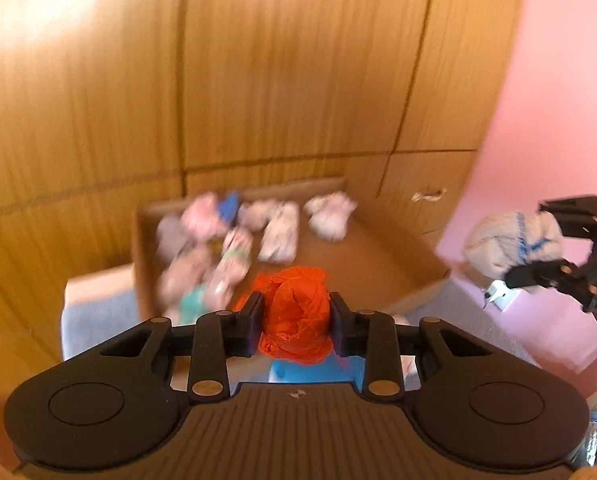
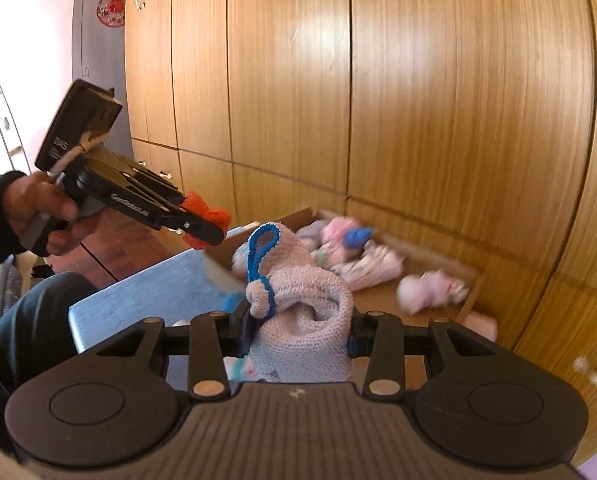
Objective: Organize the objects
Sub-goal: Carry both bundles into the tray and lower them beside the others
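Transport step: both grippers loaded and held above the cardboard box (image 1: 378, 248).

The wooden wardrobe (image 1: 258, 80) fills the background; the box lies at its foot, on or beside a grey surface (image 2: 146, 292), and holds a blurred cluster of rolled pastel sock bundles (image 1: 218, 240) at its left end, with bare floor at the right. The right gripper (image 2: 298, 328) is clamped on a pale pink knitted bundle (image 2: 302, 300) with blue trim, raised above the near box edge. The left gripper (image 1: 296, 320) is clamped on an orange bundle (image 1: 296, 312), likewise aloft. By judgement, the carry is under way and placement is next: each gripper must descend over free box floor, then release, keeping clear of the other.
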Tool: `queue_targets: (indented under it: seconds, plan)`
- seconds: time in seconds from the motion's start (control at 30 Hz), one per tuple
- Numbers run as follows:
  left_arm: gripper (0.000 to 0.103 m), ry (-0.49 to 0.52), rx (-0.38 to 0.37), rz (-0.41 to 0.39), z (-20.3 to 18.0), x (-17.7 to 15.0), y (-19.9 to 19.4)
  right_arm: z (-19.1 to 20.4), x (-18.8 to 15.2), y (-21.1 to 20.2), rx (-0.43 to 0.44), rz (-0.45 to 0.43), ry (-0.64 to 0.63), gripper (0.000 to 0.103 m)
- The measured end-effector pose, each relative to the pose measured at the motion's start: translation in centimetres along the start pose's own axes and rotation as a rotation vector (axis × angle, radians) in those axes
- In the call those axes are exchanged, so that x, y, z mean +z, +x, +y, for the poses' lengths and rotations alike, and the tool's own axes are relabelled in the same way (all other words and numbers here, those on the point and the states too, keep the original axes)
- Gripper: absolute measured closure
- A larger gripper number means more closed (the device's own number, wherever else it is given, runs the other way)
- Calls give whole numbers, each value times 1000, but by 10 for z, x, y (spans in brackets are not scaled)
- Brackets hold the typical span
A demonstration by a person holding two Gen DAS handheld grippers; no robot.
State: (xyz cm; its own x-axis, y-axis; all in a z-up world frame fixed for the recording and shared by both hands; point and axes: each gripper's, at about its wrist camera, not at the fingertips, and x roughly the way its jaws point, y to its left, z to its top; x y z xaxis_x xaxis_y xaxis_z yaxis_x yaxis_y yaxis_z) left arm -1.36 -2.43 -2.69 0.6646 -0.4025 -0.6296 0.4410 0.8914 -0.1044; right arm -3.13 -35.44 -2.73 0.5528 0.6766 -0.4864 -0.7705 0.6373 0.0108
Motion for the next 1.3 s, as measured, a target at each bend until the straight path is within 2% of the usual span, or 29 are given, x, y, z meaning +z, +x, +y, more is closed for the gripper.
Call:
queue_targets:
  seconds: [0.23,0.37,0.67,0.97,1.13,1.3]
  plan:
    - [63,66,-58,10,-17,61,26,-28,32,24,-13,16,-49,66]
    - [63,83,-48,39,-28,74,56,-40,33,51,-16,46,-40,66]
    - [63,88,-9,146,-34,54,125,-50,11,110,-14,144,-43,65]
    - [63,134,19,251,-25,31,181,-64,-9,147,-26,227,-48,65]
    - [63,134,42,271,-18,32,200,-77,-11,162,-37,254,-58,65]
    - [63,98,72,255,-5,38,210,-88,-11,180,-50,270,-62,65]
